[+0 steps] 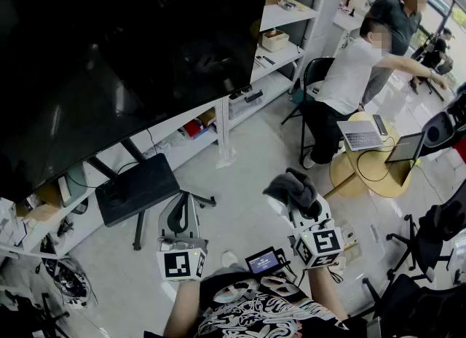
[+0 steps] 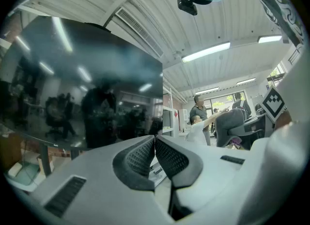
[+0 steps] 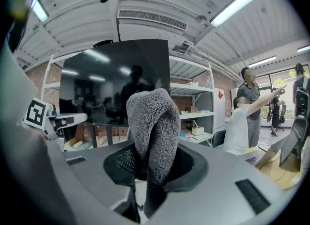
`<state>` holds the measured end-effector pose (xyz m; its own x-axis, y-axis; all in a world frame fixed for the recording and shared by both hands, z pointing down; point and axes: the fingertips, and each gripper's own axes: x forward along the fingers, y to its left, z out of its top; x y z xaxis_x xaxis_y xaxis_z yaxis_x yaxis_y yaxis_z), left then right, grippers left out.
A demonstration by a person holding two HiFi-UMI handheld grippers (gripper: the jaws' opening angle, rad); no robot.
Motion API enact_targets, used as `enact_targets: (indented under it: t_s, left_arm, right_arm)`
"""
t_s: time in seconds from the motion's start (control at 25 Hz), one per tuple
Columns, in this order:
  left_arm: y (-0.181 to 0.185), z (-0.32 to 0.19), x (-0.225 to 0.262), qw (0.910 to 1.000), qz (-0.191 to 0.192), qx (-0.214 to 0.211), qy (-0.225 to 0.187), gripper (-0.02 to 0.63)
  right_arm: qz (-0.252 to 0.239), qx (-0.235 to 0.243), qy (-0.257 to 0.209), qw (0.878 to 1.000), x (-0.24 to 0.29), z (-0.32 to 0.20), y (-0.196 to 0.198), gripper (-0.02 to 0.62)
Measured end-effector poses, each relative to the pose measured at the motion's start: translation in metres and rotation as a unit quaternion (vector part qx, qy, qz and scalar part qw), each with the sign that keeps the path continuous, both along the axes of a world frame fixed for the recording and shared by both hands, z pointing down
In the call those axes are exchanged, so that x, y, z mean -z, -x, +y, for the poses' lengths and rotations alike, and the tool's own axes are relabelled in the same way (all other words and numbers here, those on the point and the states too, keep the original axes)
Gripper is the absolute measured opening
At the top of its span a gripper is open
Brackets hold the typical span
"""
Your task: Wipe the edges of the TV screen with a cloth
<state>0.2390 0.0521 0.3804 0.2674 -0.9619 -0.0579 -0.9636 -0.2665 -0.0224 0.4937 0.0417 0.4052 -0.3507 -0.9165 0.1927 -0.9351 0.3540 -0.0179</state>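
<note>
Nearest to me is my right gripper (image 3: 152, 163). Its jaws are closed on a grey fluffy cloth (image 3: 152, 117), which stands up from them as a folded hump, with one tail hanging down between them. My left gripper (image 2: 155, 153) has its jaws pressed together with nothing between them. Both grippers are low in front of the TV (image 1: 109, 52) and well apart from it, so I judge that the wiping has not begun.

What I think could go wrong:
- The cloth is pinched only at its fold. If I drag it along the frame of the TV, the friction may pull it out of the jaws.
- The hump covers only the jaw tips. If I come to the edge at a bad angle, the hard body of the right gripper may touch the glass and mark it.
- The TV seems to rest on a thin stand (image 1: 137, 233) below it. Too strong a push on an upper corner may rock it, and my left gripper is not holding anything steady.
- Cables hang under the TV, and the cloth tail may catch on them.

About writing: I can read none. The cube (image 1: 324, 243) on each gripper has only black and white squares. A small screen (image 1: 263, 261), on the floor side well below the TV, is lit but too small to read. No brand name shows on the TV
</note>
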Motion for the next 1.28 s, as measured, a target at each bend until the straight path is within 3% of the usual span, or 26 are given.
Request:
enact_targets:
  t_s: [0.44,0.64,1.0,1.28]
  left_arm:
    - [0.003,-0.013,-0.006,0.9999,-0.012,0.003,0.009,0.018]
    - [0.008,-0.022,-0.010,0.9989,-0.041,0.015,0.019,0.018]
    - [0.003,-0.061,-0.015,0.9976,-0.053,0.024,0.036,0.018]
    - [-0.036,-0.142,0.005,0.9999,-0.010,0.001,0.003,0.018]
  right_arm:
    - [-0.004,0.002,0.010,1.000,-0.007,-0.026,0.006,0.136]
    - [-0.044,-0.014,0.024,0.999,-0.010,-0.035,0.004,0.137]
    - [-0.050,-0.030,0.045,0.997,-0.021,-0.093,-0.008,0.137]
    - [-0.063,-0.009,0.051,0.997,-0.027,-0.181,-0.018,0.137]
